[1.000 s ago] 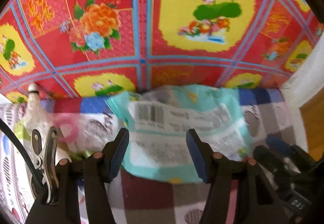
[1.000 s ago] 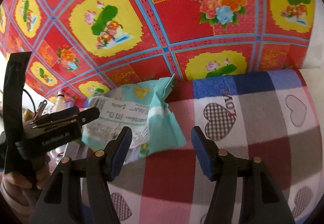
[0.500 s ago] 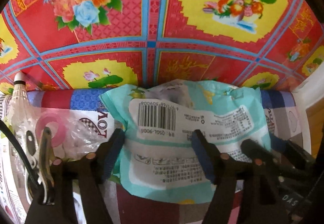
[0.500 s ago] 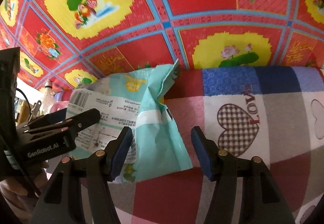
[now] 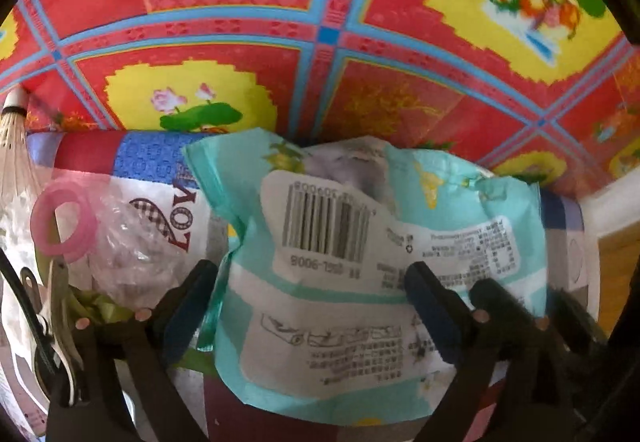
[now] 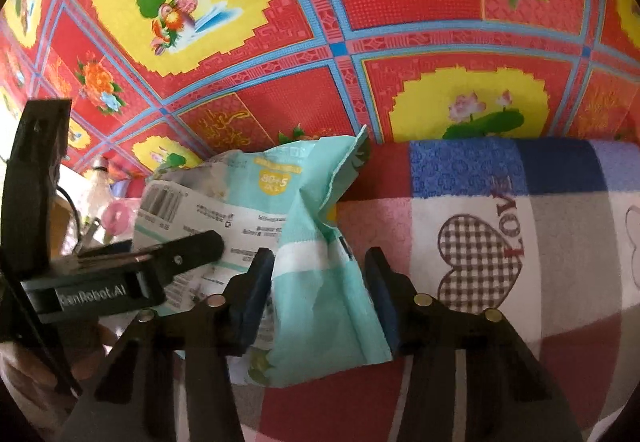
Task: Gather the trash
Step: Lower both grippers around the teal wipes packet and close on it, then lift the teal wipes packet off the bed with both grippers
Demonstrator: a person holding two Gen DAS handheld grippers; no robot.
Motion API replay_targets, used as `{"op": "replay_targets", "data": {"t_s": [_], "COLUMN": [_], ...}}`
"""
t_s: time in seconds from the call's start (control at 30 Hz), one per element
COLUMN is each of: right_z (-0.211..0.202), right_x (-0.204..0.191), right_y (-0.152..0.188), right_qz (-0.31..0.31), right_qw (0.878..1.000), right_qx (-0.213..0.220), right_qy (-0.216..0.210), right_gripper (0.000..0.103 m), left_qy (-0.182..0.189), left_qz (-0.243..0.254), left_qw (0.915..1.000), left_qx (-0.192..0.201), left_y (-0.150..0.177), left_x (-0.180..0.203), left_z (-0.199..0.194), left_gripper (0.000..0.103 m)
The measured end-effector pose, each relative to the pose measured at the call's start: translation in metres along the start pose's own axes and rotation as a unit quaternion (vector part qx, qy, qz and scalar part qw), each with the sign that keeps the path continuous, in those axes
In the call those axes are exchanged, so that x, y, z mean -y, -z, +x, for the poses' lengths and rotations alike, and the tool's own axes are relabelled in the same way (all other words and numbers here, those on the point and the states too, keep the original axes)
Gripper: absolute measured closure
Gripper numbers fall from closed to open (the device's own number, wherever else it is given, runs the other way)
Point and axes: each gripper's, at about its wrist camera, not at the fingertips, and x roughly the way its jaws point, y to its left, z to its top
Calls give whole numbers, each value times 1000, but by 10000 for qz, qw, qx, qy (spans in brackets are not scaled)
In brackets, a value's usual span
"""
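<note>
Checked blanket (image 6: pixel 560 282): spread flat. Teal wrapper (image 5: pixel 360 262): crumpled, lying on it near its far edge. Left tongs (image 5: pixel 312 306): tilted steeply down, spread wide astride wrapper, just opening, released. Right tongs (image 6: pixel 320 290): angled down, just narrowing round wrapper's right end; contact unclear.

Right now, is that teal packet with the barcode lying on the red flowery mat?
No, the teal packet lies on the checked heart-print cloth, with the red flowery mat behind it.
</note>
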Motion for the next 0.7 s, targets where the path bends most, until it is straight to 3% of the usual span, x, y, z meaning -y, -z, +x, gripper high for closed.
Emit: {"op": "replay_targets", "data": {"t_s": [0.1,0.4,0.7], "right_z": [-5,-38,-70], "right_x": [-2,5,6], "right_y": [3,20,48], "right_qz": [-27,215,306], "right_qw": [10000,9996,9990], "right_qx": [3,199,297], "right_qy": [-43,-38,111], "right_gripper": [66,68,69], "left_qy": [79,173,450], "left_qz": [92,238,734], "left_qw": [9999,9995,9961], "left_qx": [-30,-76,-173], "left_y": [-2,5,30], "left_x": [6,14,39], "left_z": [1,-6,-13], "left_gripper": [9,20,27]}}
